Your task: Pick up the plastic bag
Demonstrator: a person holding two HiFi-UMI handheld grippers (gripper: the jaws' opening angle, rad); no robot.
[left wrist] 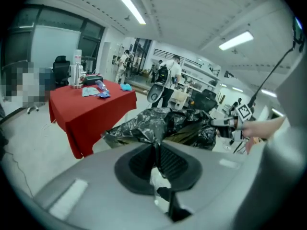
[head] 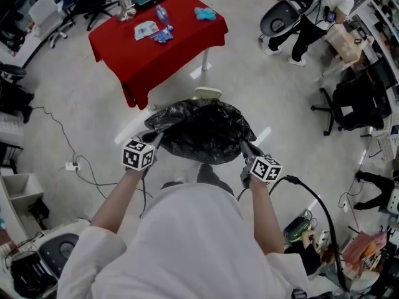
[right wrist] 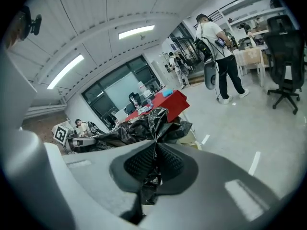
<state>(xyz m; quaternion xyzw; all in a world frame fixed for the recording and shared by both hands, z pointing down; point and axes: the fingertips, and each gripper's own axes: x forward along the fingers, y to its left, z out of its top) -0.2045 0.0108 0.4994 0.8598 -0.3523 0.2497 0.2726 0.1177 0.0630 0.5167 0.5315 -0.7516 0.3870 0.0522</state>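
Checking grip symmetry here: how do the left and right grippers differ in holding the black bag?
The left gripper pinches the black bag's left edge, the right gripper its right edge. In the head view the left sits slightly higher than the right. Both are shut on it, the bag spread between them.

No text, number or brand can be read. The cubes on the left claw [head: 151,137] and right claw [head: 245,147] bear only black-and-white square markers. Print on the packets [head: 146,30] on the red worktop [head: 181,45] is too small to tell.
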